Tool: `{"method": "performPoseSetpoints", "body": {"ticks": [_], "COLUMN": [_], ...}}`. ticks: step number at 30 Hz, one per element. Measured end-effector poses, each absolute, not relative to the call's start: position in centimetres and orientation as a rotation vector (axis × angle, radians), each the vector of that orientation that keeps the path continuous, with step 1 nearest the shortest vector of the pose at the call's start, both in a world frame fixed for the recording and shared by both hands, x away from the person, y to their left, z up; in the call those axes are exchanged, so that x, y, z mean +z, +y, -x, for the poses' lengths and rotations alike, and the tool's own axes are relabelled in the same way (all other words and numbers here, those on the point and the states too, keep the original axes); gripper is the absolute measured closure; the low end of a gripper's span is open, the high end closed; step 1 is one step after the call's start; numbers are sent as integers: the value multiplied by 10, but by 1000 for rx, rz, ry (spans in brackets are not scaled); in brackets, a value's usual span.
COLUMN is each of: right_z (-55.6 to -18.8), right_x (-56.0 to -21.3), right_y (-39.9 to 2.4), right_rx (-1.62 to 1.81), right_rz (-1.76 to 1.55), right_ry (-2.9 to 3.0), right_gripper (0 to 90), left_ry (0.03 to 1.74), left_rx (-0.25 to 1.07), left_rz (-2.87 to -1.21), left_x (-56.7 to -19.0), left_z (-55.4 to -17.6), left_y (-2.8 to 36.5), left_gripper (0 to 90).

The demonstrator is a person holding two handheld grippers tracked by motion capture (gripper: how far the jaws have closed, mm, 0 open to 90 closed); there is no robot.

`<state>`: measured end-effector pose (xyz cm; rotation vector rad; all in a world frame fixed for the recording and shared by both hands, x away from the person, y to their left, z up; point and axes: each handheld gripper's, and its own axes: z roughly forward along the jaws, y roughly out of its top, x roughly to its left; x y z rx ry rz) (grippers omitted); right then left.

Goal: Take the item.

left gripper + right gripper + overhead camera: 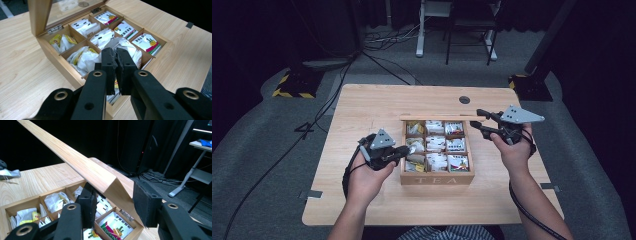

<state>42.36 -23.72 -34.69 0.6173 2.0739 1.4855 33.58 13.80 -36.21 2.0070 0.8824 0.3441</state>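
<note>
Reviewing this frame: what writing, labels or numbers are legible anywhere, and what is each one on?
"TEA": on the front wall of the compartmented wooden box, seen in the high view.
Black print on the white tea sachets with green and red artwork: too small and blurred to read.
Yellow-labelled tea bags: no legible brand.
</note>
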Motion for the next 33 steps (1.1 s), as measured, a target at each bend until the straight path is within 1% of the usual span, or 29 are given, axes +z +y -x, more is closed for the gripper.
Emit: {"method": "performPoseSetpoints", "body": {"ticks": [8, 25, 33], "right_z": [-425, -424, -424], "right_x": [-346, -346, -346], "right_y": [-237, -237, -237], "right_rx": [1491, 1485, 1486], "right_rz": [-619, -623, -624], "right_ry": [2073, 2070, 2071], "right_gripper": [556, 556, 556], "left_ry": [894, 933, 922], "left_rx": [352, 398, 398], "left_rz": [-2008, -1950, -1962], "left_x": [-360, -356, -360], "left_z": [-324, -288, -279], "left_y": [146, 191, 200], "left_gripper": [855, 855, 855]}}
